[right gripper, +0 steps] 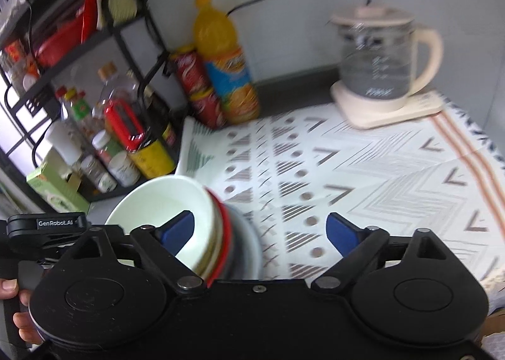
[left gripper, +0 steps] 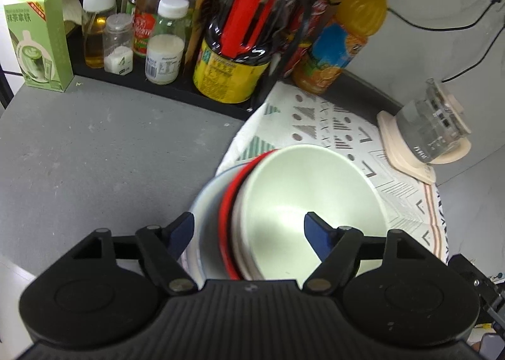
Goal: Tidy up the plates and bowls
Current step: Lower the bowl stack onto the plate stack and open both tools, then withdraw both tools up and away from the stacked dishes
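Bowl stack [left gripper: 284,211] tilted on edge

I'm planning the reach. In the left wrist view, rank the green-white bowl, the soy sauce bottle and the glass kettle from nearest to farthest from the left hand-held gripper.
From the left hand-held gripper:
1. Green-white bowl, between its fingers.
2. Soy sauce bottle, ahead on the rack.
3. Glass kettle, far right.
The last two are close to call.

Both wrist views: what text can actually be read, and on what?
"GenRobot.AI": black mount beside the right tongs.
"抹茶拿铁": green carton.
Soy sauce bottle label, milk bottle label, orange drink bottle label: too blurred.
Kettle markings: too blurred.
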